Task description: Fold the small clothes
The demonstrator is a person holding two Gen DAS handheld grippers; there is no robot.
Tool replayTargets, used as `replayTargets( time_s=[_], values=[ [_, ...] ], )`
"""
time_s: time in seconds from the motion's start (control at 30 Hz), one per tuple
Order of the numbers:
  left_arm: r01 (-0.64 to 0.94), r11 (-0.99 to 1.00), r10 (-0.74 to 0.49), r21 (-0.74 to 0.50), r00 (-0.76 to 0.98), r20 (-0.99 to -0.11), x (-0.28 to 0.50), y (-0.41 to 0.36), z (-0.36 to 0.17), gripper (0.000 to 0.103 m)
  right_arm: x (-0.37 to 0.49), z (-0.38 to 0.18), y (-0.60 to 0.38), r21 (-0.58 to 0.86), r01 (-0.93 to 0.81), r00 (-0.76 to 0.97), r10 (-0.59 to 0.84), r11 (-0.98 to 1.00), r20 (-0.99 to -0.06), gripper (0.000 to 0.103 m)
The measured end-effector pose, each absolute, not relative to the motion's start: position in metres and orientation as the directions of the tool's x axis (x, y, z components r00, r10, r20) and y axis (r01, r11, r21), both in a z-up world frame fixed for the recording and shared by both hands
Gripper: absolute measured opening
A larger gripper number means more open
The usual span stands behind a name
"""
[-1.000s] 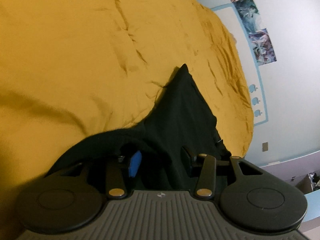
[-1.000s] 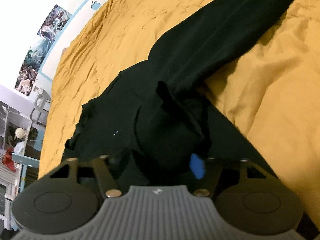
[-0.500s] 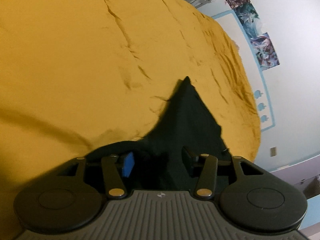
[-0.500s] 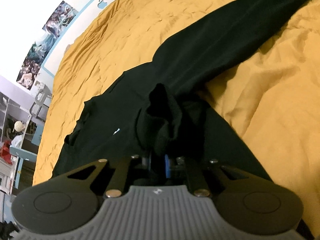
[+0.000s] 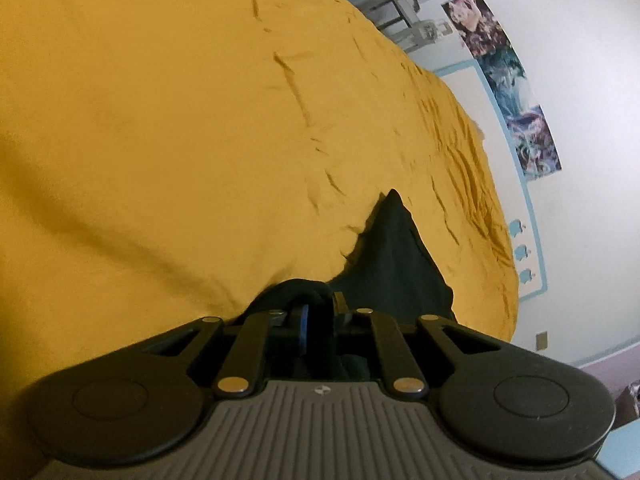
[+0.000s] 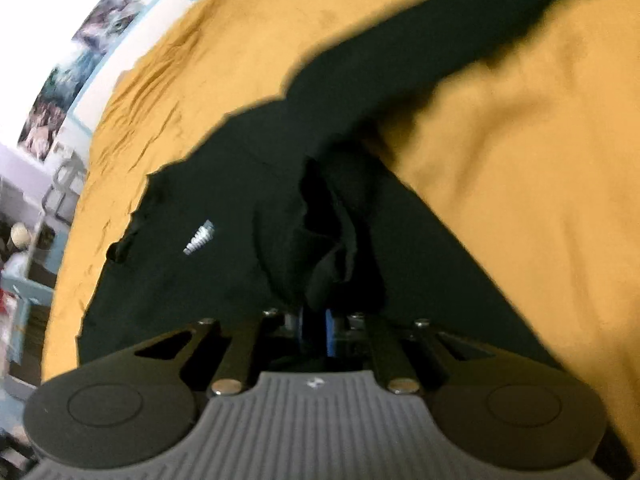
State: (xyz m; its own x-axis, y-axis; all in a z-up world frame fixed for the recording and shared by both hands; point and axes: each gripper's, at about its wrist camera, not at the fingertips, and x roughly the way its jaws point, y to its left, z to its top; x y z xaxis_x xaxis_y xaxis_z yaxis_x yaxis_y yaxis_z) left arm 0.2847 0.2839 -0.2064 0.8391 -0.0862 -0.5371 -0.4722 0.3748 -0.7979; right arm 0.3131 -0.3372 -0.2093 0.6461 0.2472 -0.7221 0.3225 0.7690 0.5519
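Left wrist view: my left gripper (image 5: 318,322) has its jaws clenched on a bunched fold of the black long-sleeved fabric garment (image 5: 394,264), with a blue finger pad (image 5: 305,322) showing just beside the pinched cloth. Beyond the jaws the garment narrows to a point that lies flat on the mustard-yellow creased bedspread (image 5: 180,120). At far right stands a white wall (image 5: 580,80) carrying a strip of coloured posters (image 5: 508,80).

Right wrist view: my right gripper (image 6: 316,330) is likewise clamped on a raised, crumpled ridge of the same garment (image 6: 248,200); the gathered cloth stands up between the jaws. The body of the garment spreads to the left on the bedspread (image 6: 520,160), and bears a small white mark (image 6: 199,237). One long sleeve (image 6: 460,36) runs away to the far right, lying flat. This view is blurred, so finer detail of the cloth cannot be read. The posters (image 6: 76,68) appear at far left.
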Motion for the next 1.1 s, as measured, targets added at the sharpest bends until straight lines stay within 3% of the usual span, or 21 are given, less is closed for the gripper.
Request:
replayTargets(
  time_s=[0.23,0.3,0.4,0.47,0.53,0.67,0.8,1.03,1.1],
  values=[
    [-0.454,0.498,-0.128,-0.739,0.804,-0.580,0.255,0.283,-0.169,0.019,0.290,-0.187,-0.352,0.564,0.343,0.653,0.241,0.751,-0.718,0.018],
    [-0.402,0.562,-0.161,-0.723,0.804,-0.572,0.250,0.272,-0.154,0.024,0.282,-0.178,-0.356,0.571,0.316,0.675,0.244,0.758,-0.696,0.018],
    [-0.306,0.658,-0.217,-0.688,0.798,-0.563,0.256,0.241,-0.132,0.037,0.273,-0.165,-0.378,0.579,0.299,0.706,0.232,0.758,-0.669,0.029],
    [-0.217,0.695,-0.289,-0.686,0.788,-0.543,0.268,0.212,-0.122,0.047,0.267,-0.157,-0.407,0.574,0.320,0.740,0.178,0.754,-0.648,0.038],
    [-0.130,0.698,-0.377,-0.704,0.769,-0.517,0.285,0.179,-0.118,0.048,0.266,-0.148,-0.441,0.547,0.376,0.769,0.078,0.748,-0.635,0.041],
    [0.014,0.675,-0.534,-0.738,0.699,-0.475,0.324,0.103,-0.126,0.048,0.268,-0.137,-0.526,0.536,0.508,0.807,-0.155,0.675,-0.570,0.057],
    [0.116,0.693,-0.591,-0.712,0.658,-0.468,0.355,0.037,-0.137,0.048,0.287,-0.140,-0.606,0.565,0.583,0.803,-0.310,0.584,-0.509,0.058],
    [0.142,0.653,-0.678,-0.744,0.549,-0.490,0.391,-0.035,-0.167,0.048,0.341,-0.169,-0.682,0.579,0.701,0.713,-0.417,0.415,-0.564,0.058],
    [0.136,0.656,-0.687,-0.743,0.517,-0.511,0.397,-0.046,-0.177,0.048,0.349,-0.179,-0.697,0.603,0.711,0.701,-0.437,0.362,-0.564,0.062]
  ],
)
